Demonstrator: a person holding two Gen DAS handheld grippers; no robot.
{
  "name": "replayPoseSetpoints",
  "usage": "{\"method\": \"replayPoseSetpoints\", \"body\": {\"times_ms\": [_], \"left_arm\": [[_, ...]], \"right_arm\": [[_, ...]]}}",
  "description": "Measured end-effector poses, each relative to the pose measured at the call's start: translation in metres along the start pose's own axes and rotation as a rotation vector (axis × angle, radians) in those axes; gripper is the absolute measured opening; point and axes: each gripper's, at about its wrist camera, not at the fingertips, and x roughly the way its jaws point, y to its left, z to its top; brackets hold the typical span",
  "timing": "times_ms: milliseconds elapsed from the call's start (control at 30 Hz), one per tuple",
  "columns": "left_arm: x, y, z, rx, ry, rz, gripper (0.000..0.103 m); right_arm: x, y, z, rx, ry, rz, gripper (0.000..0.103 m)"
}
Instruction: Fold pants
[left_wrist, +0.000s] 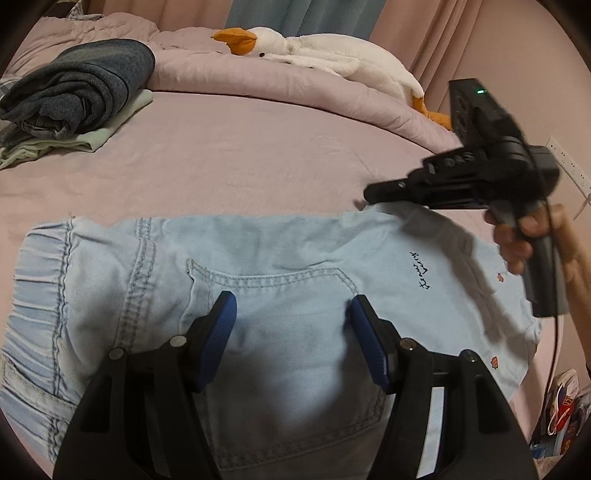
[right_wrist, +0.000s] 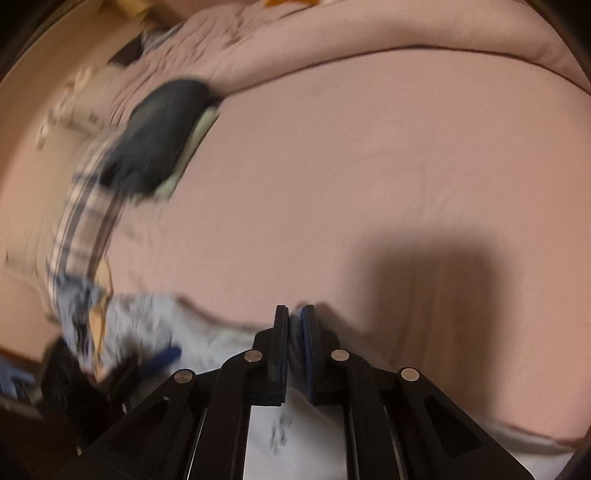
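Pinching the pants (left_wrist: 295, 266) edge, the right gripper (right_wrist: 294, 317) fingers are risking slippage; the left gripper (left_wrist: 291, 325) fingers are hovering apart.

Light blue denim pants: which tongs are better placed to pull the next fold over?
Right. The right tongs are shut on the far edge of the light blue denim pants, ready to carry it. The left tongs are open over the back pocket, gripping nothing.
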Motion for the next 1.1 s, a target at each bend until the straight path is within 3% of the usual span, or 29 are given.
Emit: {"method": "replayPoseSetpoints", "body": {"times_ms": [33, 133, 333, 533, 633, 767, 867, 933, 967, 1100], "left_arm": [[0.0, -0.001, 0.0, 0.002, 0.0, 0.002, 0.064], [0.0, -0.002, 0.0, 0.013, -0.003, 0.013, 0.064], [0.001, -0.002, -0.001, 0.019, -0.006, 0.02, 0.065], [0.001, -0.002, -0.001, 0.021, -0.009, 0.024, 0.065], [0.001, -0.002, -0.001, 0.017, -0.01, 0.019, 0.065], [0.0, -0.002, -0.001, 0.017, -0.011, 0.017, 0.065], [0.0, -0.003, -0.001, 0.018, -0.011, 0.018, 0.065], [0.0, -0.002, -0.002, 0.017, -0.012, 0.018, 0.065], [0.0, -0.002, -0.001, 0.017, -0.012, 0.019, 0.065], [0.0, -0.004, -0.001, 0.023, -0.01, 0.028, 0.065]], "right_arm": [[0.001, -0.007, 0.002, 0.018, -0.016, -0.027, 0.001], [0.008, -0.011, 0.001, 0.025, -0.007, -0.098, 0.001], [-0.058, 0.028, -0.033, -0.13, -0.19, -0.118, 0.003], [-0.059, 0.042, -0.081, -0.283, -0.083, -0.146, 0.004], [-0.034, 0.017, -0.077, -0.199, -0.027, -0.207, 0.004], [-0.039, -0.021, -0.062, -0.039, -0.142, -0.222, 0.0], [-0.055, -0.037, -0.061, 0.03, -0.19, -0.39, 0.0], [-0.076, -0.043, -0.071, 0.06, -0.223, -0.34, 0.0], [-0.09, -0.043, -0.08, 0.047, -0.246, -0.318, 0.004], [-0.123, -0.033, -0.124, -0.009, -0.294, -0.307, 0.042]]}}
